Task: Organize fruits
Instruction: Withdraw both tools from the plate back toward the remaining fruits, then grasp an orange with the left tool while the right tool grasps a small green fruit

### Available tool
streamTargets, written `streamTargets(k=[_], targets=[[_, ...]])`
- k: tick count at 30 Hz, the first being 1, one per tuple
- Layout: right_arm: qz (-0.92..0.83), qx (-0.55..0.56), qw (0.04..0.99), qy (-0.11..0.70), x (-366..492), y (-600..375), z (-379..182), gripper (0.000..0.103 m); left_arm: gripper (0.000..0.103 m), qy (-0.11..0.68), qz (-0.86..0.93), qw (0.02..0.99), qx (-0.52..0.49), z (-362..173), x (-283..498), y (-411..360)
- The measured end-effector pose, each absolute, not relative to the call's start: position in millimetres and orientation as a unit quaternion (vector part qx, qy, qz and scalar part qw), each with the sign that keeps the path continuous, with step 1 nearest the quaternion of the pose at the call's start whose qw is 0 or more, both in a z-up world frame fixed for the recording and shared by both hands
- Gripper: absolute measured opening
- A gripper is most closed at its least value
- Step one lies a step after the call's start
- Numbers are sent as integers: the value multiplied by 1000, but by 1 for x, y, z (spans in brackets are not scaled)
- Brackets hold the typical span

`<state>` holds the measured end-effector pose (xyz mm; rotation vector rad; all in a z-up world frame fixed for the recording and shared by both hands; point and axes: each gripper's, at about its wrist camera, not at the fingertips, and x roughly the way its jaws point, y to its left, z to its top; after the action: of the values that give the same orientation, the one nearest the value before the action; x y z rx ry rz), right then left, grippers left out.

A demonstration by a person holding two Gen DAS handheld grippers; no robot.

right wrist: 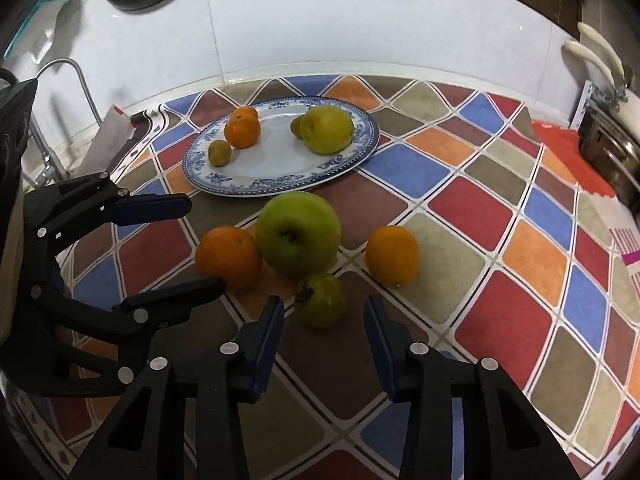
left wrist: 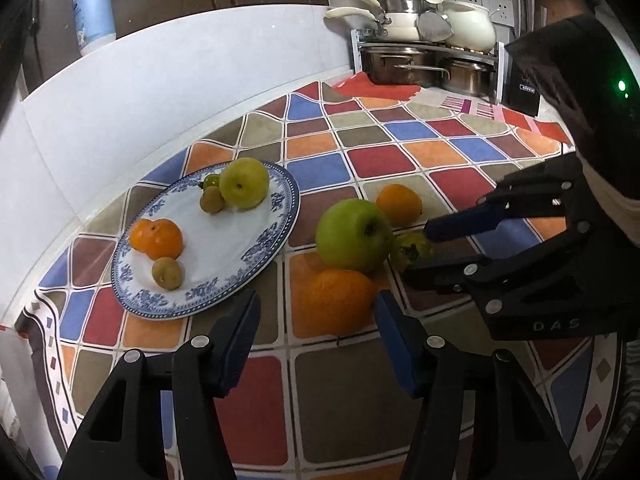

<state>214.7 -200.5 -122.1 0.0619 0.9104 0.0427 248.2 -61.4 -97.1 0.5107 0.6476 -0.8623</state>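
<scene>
Fruit sorting judged roughly half done — both grippers empty.

Five fruits are already seen on the blue-rimmed plate; four remain on the patterned cloth just in front of it: a green apple, two oranges and a small green persimmon. The left gripper is held open toward the near orange, the right gripper open around the persimmon — nothing gripped.

A patchwork tablecloth of coloured diamonds covers the counter. At the back, steel pots sit under cream saucepans on a rack; a blue pump bottle stands on the white ledge.
</scene>
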Motion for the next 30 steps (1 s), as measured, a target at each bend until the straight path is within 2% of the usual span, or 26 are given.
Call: streamTargets(k=[4,9,30], targets=[[28,42,895,443,218,-204,-124,37,53,319,-417,819,233,-99,253,-68],[40,56,891,448,222,-206,-128,30,41,346,-417,810,224,-107,258,-73],[49,57,909,410,197,-202,-95,29,41,345,-347,859,151,-72,234,-50]])
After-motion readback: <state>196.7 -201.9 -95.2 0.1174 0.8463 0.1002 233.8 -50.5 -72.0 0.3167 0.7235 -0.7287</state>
